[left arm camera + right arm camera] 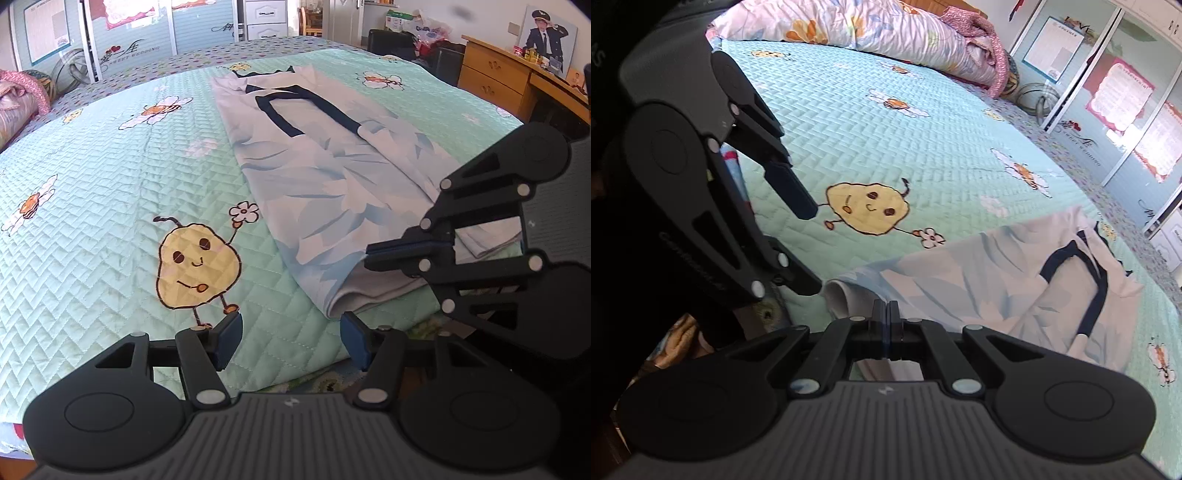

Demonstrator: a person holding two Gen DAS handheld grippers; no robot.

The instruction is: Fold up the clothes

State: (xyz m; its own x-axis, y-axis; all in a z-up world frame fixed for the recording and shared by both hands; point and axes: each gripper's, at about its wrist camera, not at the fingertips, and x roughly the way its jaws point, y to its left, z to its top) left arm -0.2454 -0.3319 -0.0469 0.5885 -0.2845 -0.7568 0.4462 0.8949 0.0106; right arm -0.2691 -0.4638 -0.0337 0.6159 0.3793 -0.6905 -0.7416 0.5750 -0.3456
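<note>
A pale blue flower-print garment point(332, 184) with dark navy trim point(280, 118) lies folded lengthwise on the mint quilted bedspread point(92, 240). Its near hem sits at the bed's front edge. My right gripper point(369, 254) comes in from the right, shut on the upper layer of that hem, which is lifted a little off the layer below. In the right wrist view its jaws point(886, 314) are pressed together, with the garment point(979, 277) spreading out ahead. My left gripper point(291, 339) hovers open just left of the hem corner with nothing between its pads. It also shows at the left of the right wrist view point(807, 247).
A yellow cartoon figure point(195, 266) is printed on the bedspread left of the garment. Rolled bedding point(886, 33) lies at the head of the bed. A wooden desk point(498, 81) stands to the far right, wardrobe doors point(129, 37) beyond the bed. The bed's front edge point(295, 380) is right below my grippers.
</note>
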